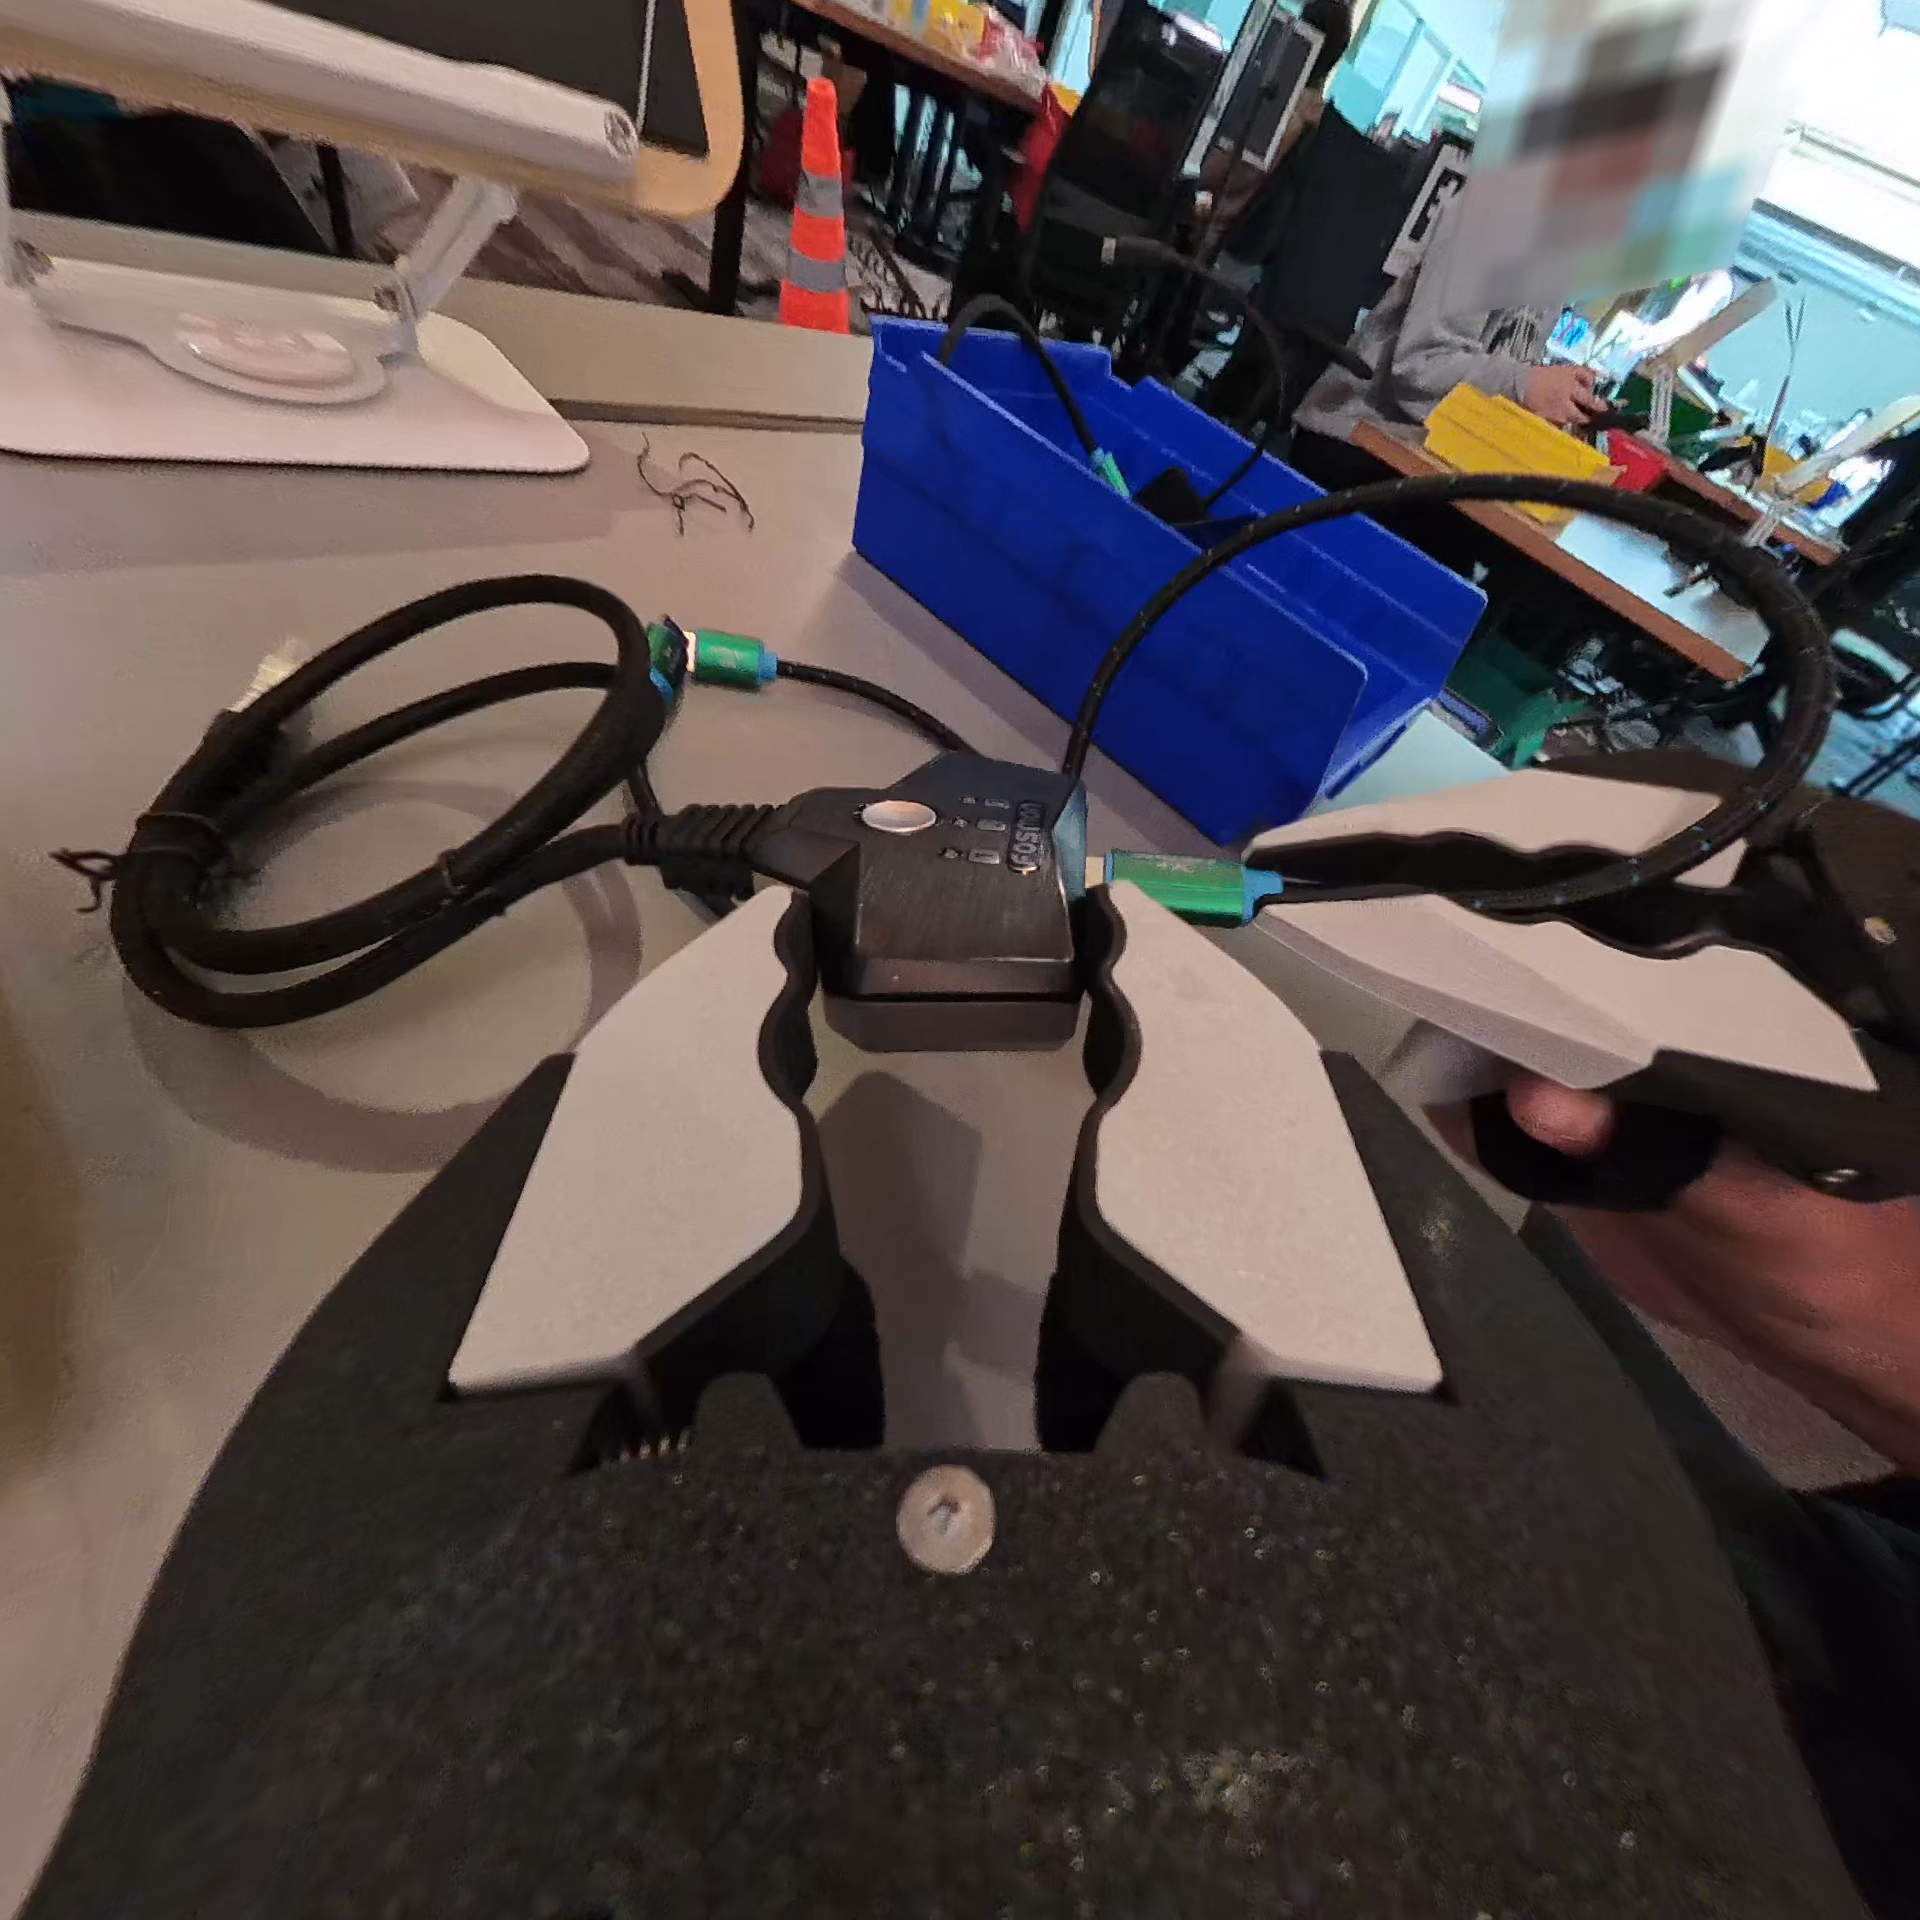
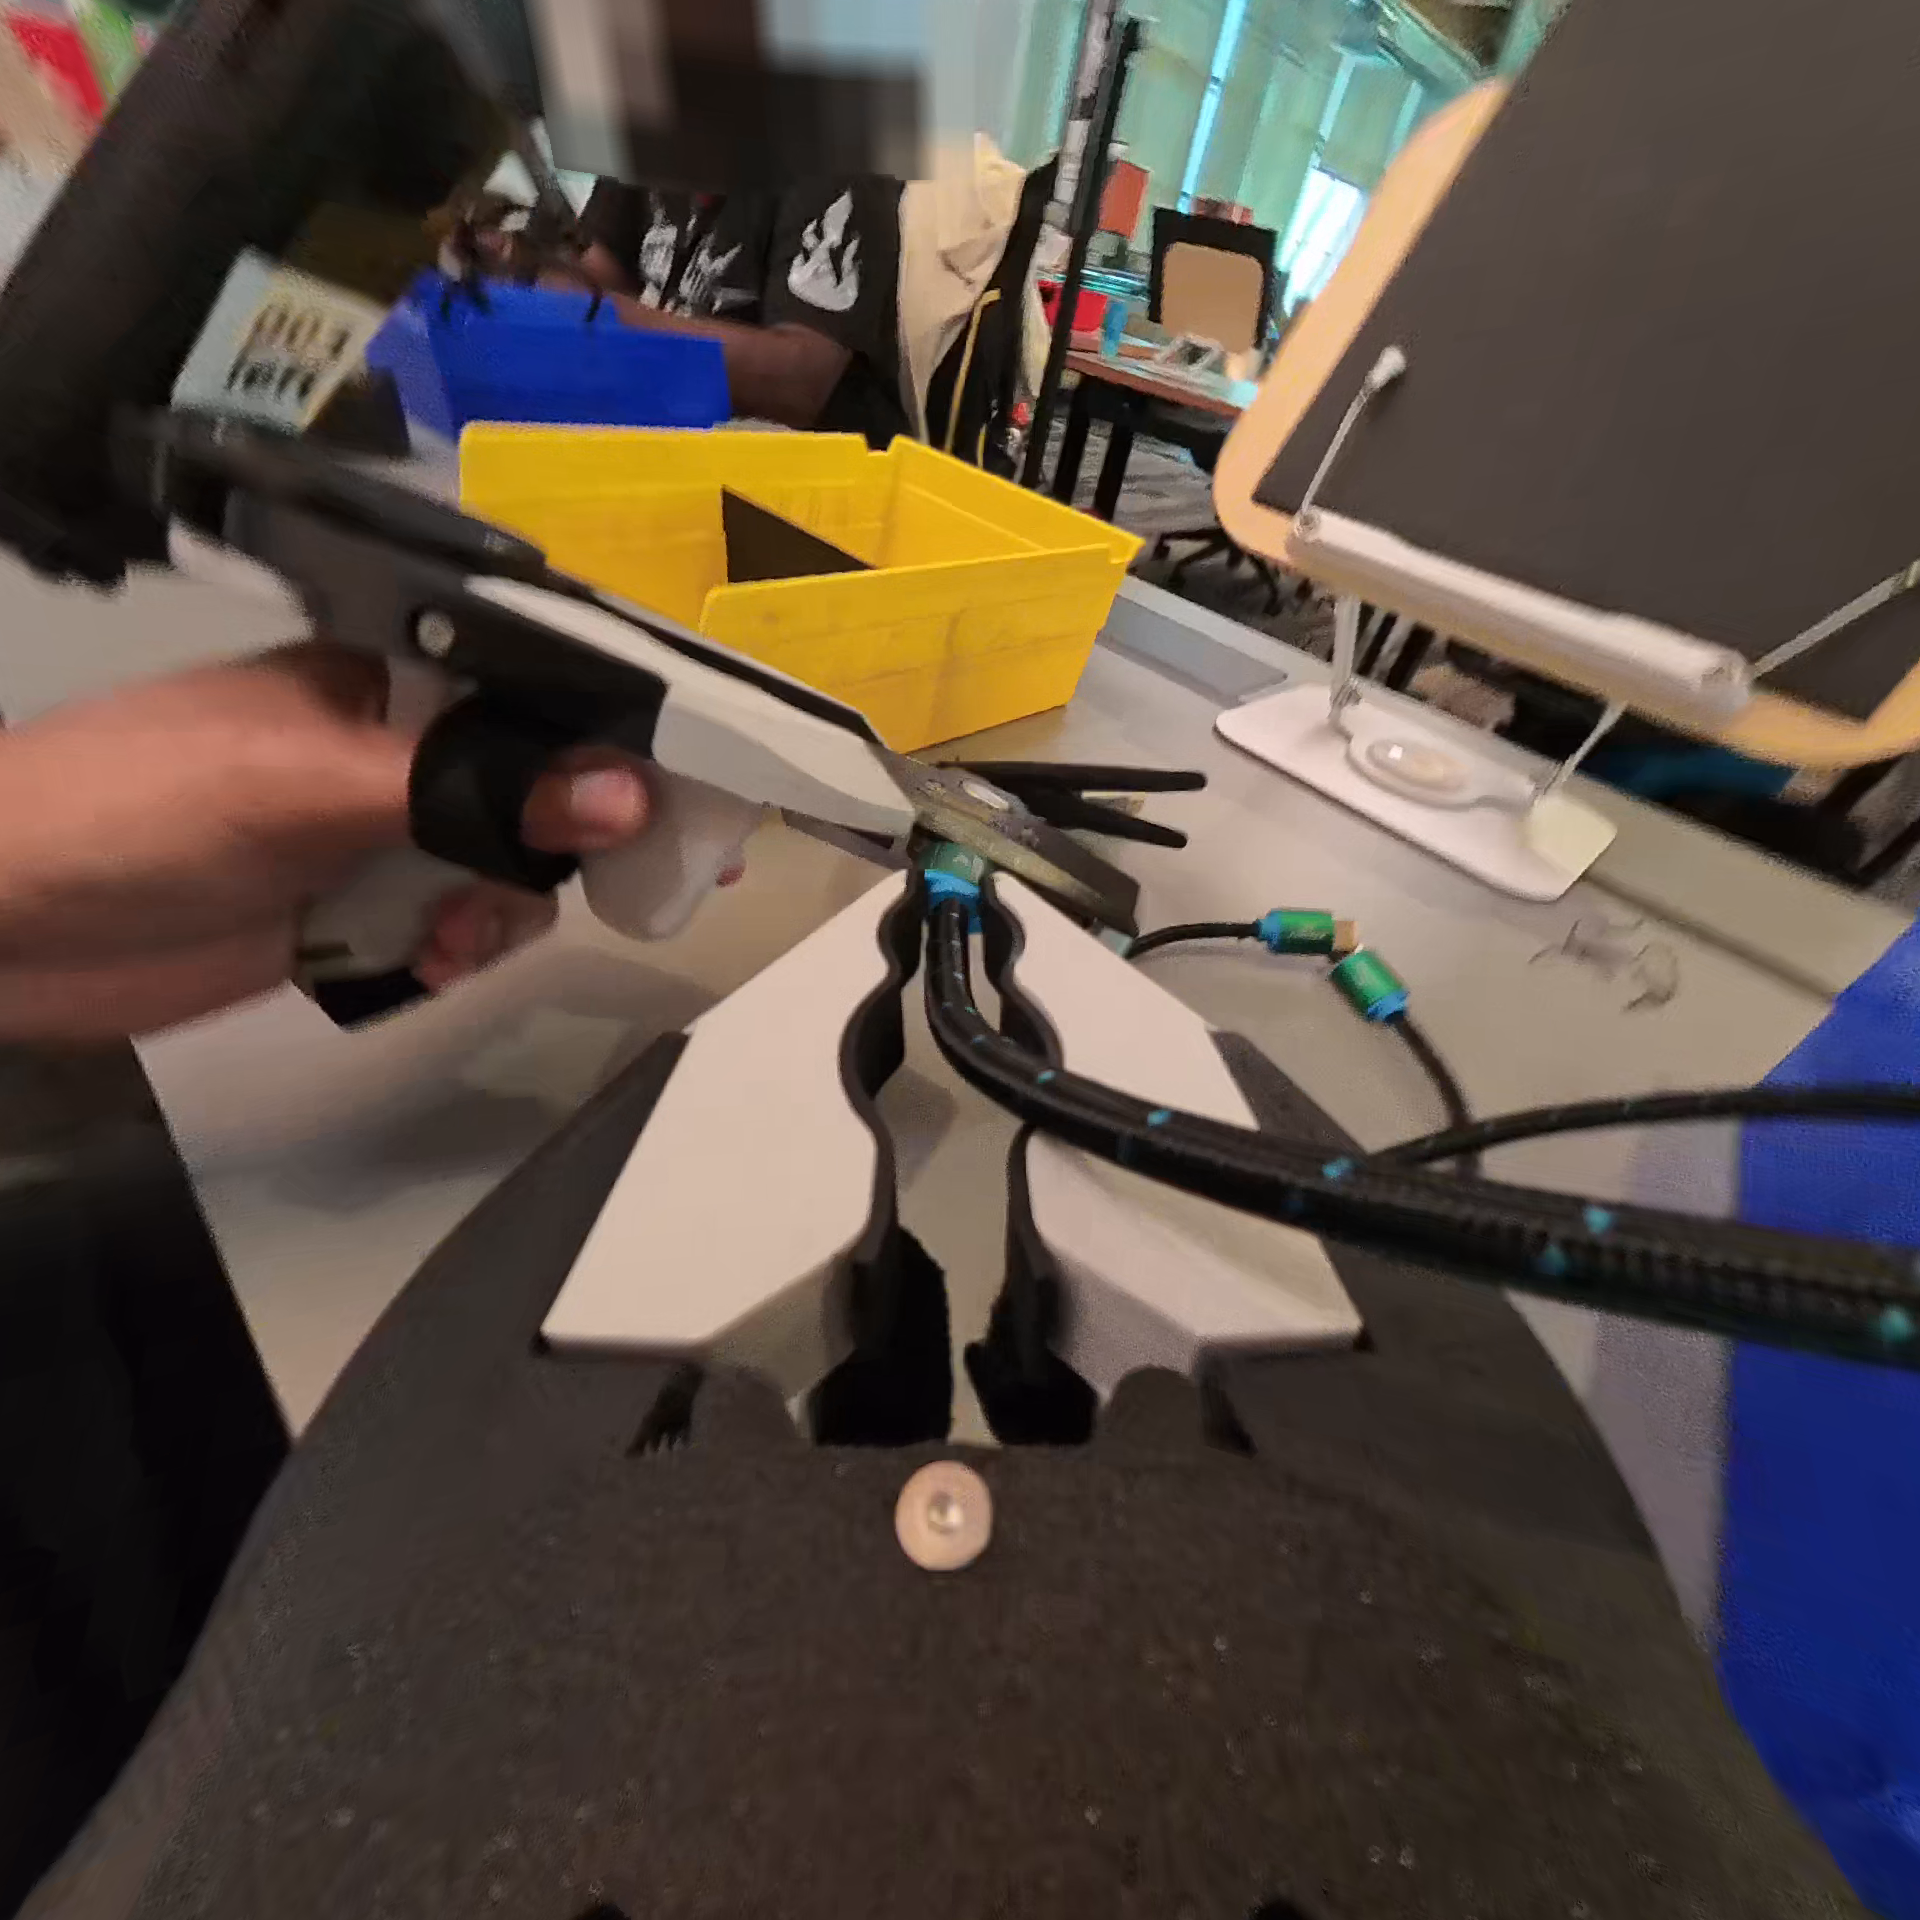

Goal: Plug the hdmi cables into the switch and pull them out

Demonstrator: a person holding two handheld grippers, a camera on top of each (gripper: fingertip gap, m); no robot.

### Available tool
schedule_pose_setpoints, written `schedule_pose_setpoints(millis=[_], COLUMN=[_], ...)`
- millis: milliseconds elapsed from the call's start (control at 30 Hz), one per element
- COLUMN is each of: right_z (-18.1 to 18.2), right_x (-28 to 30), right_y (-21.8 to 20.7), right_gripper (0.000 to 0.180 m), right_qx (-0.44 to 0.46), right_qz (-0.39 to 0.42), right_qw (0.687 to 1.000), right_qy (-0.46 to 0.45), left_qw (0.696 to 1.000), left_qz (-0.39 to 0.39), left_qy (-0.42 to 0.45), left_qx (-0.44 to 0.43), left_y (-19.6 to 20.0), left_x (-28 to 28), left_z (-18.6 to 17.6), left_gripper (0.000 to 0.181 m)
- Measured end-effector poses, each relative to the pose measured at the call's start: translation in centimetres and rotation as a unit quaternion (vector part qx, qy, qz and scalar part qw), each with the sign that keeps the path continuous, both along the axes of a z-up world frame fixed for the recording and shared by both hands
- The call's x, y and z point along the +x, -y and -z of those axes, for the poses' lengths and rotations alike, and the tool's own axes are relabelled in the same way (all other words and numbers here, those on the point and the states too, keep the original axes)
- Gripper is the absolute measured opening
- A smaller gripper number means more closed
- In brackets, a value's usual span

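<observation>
My left gripper [image 1: 943, 914] is shut on the black HDMI switch [image 1: 935, 883], holding it by its sides just above the table. My right gripper [image 1: 1262, 883] comes in from the right, shut on a green HDMI plug [image 1: 1179, 883]. The plug's metal tip meets the switch's right side; how deep it sits I cannot tell. In the right wrist view my right gripper [image 2: 948, 894] clamps the same plug [image 2: 951, 862] at its blue collar, and its braided cable [image 2: 1247, 1174] trails back right. The left gripper [image 2: 894, 816] holds the switch [image 2: 1023, 847] there.
A coiled black cable [image 1: 364, 810] and a loose green plug [image 1: 717, 655] lie left of the switch. Two loose plugs [image 2: 1299, 930] lie on the grey table [image 2: 1507, 987]. Nearby stand a blue bin [image 1: 1143, 582], a yellow bin [image 2: 831, 592] and a white tablet stand [image 1: 260, 364].
</observation>
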State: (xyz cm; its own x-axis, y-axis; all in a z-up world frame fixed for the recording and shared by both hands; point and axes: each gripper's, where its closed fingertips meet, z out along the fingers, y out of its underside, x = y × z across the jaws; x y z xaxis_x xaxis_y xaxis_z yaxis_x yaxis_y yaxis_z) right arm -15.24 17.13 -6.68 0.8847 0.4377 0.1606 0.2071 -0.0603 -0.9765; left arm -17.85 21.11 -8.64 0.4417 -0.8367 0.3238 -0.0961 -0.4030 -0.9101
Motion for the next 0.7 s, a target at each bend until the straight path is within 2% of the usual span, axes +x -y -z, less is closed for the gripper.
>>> schedule_pose_setpoints(millis=[33,67,200,367,433,700], right_z=[0.0,0.3,0.9,2.1,2.1,1.8], right_x=[0.1,0.1,0.6,0.4,0.9,1.0], right_y=[-0.1,-0.1,-0.2,-0.6,-0.7,-0.4], right_gripper=[0.014,0.028,0.031,0.03,0.02,0.02], right_qx=[-0.019,-0.04,-0.072,-0.097,-0.087,-0.079], right_qz=[0.01,0.019,0.052,0.064,0.08,0.075], right_qw=[0.999,0.997,0.987,0.983,0.984,0.989], right_qy=[-0.032,-0.06,-0.136,-0.141,-0.135,-0.103], left_qw=[1.0,1.0,1.0,1.0,1.0,1.0], left_qz=[-0.005,-0.01,-0.023,-0.027,-0.027,-0.006], left_qy=[0.002,0.002,0.004,0.006,0.008,0.019], left_qx=[0.005,0.009,0.008,0.004,0.003,0.011], left_y=[-0.1,-0.1,0.0,0.5,0.7,1.0], left_x=[0.0,0.1,0.3,0.9,1.1,1.3], left_z=[-0.1,0.0,0.4,0.8,0.8,0.5], left_gripper=[0.05,0.05,0.05,0.05,0.05,0.05])
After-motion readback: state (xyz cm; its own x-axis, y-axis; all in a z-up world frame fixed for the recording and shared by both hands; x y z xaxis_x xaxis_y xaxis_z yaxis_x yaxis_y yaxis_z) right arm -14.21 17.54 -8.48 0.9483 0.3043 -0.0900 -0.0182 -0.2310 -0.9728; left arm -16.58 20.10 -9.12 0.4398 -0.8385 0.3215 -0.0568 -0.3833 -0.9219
